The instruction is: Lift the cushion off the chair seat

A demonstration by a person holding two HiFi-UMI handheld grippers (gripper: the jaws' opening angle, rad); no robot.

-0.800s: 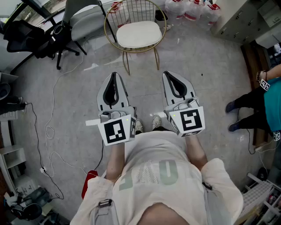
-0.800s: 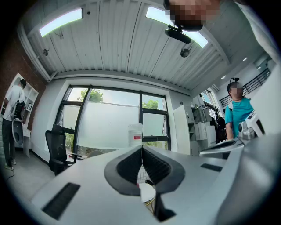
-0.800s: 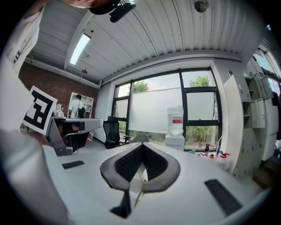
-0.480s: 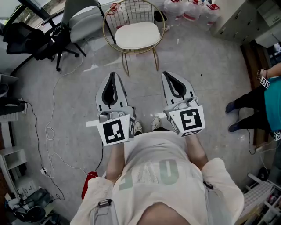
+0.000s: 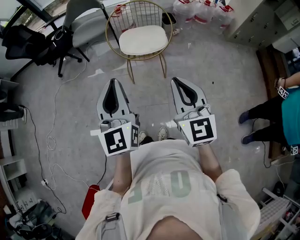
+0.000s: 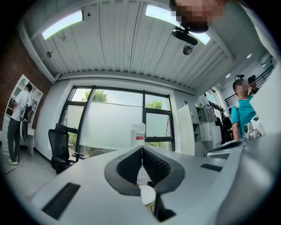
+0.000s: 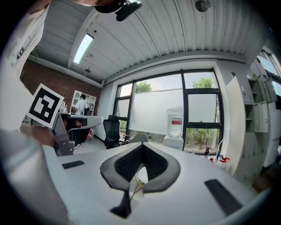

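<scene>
- The white cushion lies flat on the seat of a round gold wire chair, at the top of the head view and well ahead of both grippers
- The chair stands on a grey, glossy floor, with nothing touching the cushion
- Just left of it is a grey chair, and farther left a black office chair
- Clear water bottles with red caps are lined up behind the wire chair, with pale cabinets to their right
- A thin white cable trails in loops across the floor on the left
- A second person in a teal top stands at the right edge
- The gripper views show a ribbed white ceiling with strip lights, tall dark-framed windows and a water dispenser before the glass
- The left gripper is held out roughly level in front of the person's body, its marker cube facing up toward the head camera
- Its jaws meet at the tips with nothing clamped; only the far-off cushion shows through the gap behind them
- The right gripper sits beside the left, apart from it and at about the same height, also pointing forward toward the chair
- Its jaws are fully together and hold nothing
- The person's shoes show on the floor between the two grippers
</scene>
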